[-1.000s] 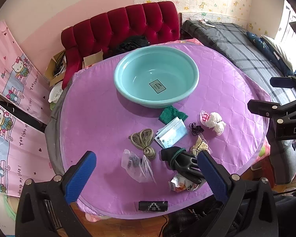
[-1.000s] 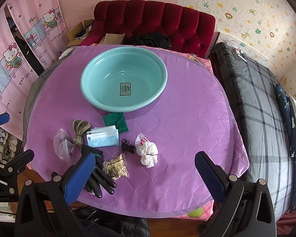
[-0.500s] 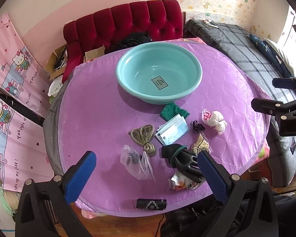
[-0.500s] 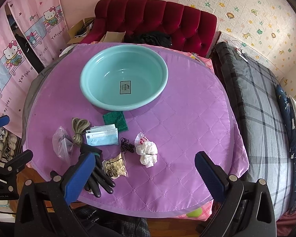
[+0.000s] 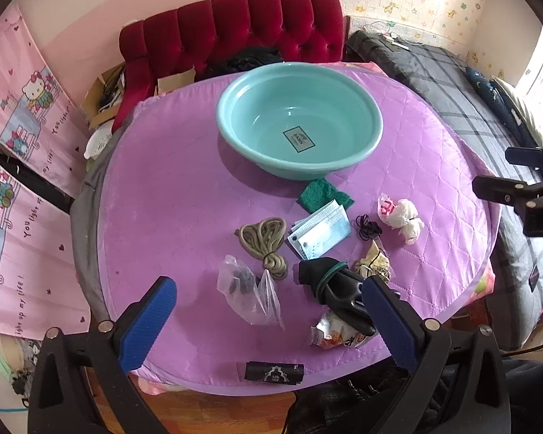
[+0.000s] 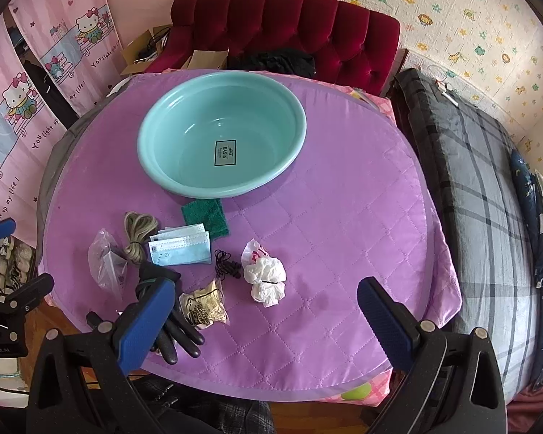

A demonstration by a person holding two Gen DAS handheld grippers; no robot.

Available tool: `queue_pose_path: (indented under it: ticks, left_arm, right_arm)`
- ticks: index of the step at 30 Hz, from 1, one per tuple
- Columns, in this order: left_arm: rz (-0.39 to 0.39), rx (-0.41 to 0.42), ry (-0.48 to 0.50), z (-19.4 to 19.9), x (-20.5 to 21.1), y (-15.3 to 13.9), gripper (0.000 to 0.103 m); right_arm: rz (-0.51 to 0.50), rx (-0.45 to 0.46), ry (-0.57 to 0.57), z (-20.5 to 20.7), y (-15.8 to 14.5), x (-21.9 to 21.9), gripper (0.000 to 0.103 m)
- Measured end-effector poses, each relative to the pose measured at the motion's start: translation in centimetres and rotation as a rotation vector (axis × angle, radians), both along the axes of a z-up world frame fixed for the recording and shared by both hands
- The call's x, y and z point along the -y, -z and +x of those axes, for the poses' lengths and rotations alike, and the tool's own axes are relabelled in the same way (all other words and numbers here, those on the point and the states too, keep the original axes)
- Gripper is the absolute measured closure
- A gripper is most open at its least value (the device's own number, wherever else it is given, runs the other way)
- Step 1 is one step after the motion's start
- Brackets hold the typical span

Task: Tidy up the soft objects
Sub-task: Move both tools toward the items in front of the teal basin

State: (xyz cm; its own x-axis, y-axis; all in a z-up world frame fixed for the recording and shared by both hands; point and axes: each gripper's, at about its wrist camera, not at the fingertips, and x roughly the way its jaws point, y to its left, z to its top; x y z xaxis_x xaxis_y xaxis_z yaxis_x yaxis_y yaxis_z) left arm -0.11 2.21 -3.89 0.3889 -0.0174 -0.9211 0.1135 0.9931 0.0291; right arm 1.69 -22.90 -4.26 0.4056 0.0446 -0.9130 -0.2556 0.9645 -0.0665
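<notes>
A round table under a quilted purple cover (image 6: 344,217) is seen from both wrist cameras, with a teal basin (image 6: 221,134) set toward twelve o'clock; nothing is seen inside it but a label on its floor. The soft things are gathered on the cover below the basin. A green scrubbing pad (image 5: 324,195) is laid just beside the basin's near wall, and a stack of blue face masks (image 5: 320,230) is touching the pad's near edge. At nine o'clock from the masks a coiled grey-brown rope (image 5: 266,240) is laid, and at six o'clock from the rope a clear plastic bag (image 5: 249,291) is found. A small black hair tie (image 5: 367,227) is placed between the masks and a knotted white plastic bag (image 5: 402,215), which is at three o'clock from the group. A black rubber glove (image 5: 335,287) with a green cuff band is stretched toward the near rim, with a crumpled tan wrapper (image 6: 204,305) just beside it and a shiny snack packet (image 5: 335,332) partly under its fingers.

The left gripper (image 5: 271,322) is held wide apart above the near rim, nothing being gripped; its right finger is seen in front of the glove. The right gripper (image 6: 268,323) is likewise spread wide and holds nothing, bare cover being framed between its blue pads (image 6: 383,322)
</notes>
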Motion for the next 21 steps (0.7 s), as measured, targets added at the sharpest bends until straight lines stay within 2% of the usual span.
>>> queue_pose_path:
  ticks: [9, 21]
  left_arm:
    - [0.002, -0.052, -0.031, 0.2, -0.6, 2.5, 0.000]
    - [-0.016, -0.041, -0.071, 0.7, -1.3, 3.7, 0.000]
  right_arm:
    - [0.001, -0.033, 0.004, 1.2, 1.8, 0.4, 0.000]
    - [-0.025, -0.042, -0.012, 2.5, 3.5, 0.7, 0.000]
